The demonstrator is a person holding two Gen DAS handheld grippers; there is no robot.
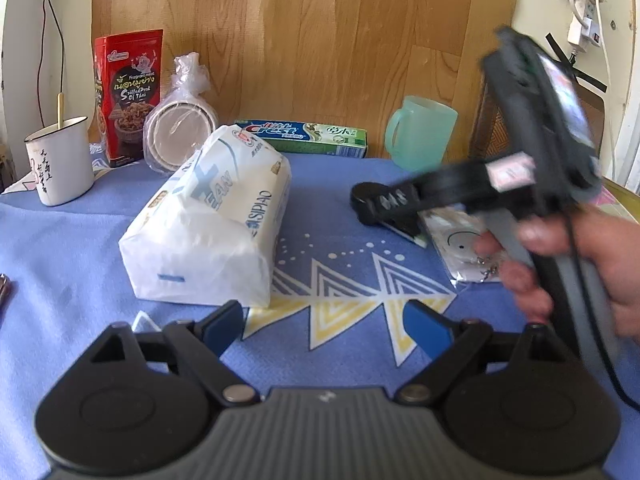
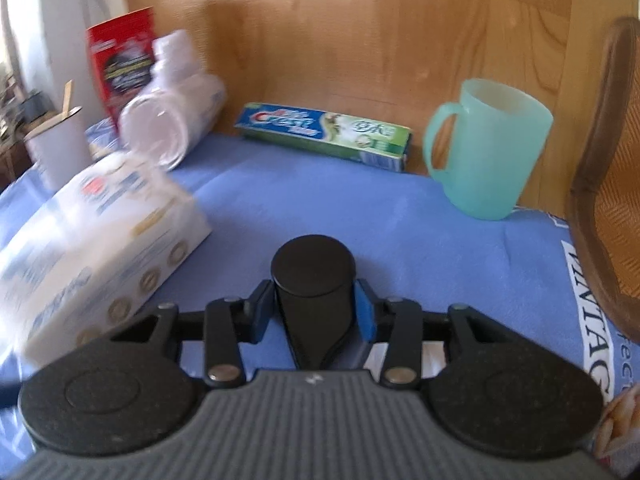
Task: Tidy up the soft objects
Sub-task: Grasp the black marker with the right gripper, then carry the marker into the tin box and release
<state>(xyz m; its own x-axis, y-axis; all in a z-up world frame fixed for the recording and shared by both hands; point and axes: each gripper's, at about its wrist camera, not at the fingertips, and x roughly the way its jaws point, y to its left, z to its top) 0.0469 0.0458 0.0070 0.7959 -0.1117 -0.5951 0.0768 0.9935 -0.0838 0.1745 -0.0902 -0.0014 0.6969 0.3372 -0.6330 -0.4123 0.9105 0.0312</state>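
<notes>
right claw (image 2: pixel 314 312): clamped on black tube (image 2: pixel 313 280), cap pointing away | left claw (image 1: pixel 323 326): wide open, empty

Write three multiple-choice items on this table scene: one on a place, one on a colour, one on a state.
1. Where does the toothpaste box lie?
A. Along the wooden back wall
B. Inside the plastic mug
C. On top of the tissue pack

2. What colour is the plastic mug?
A. Red
B. Pale green
C. Black

3. What is between the jaws of the right gripper?
A. Nothing
B. The tissue pack
C. A black object

Answers:
1 A, it lies at the foot of the wooden wall, left of the mug.
2 B, its wall and handle are pale green.
3 C, the black object sits between the blue pads, while the tissue pack lies apart.
</notes>
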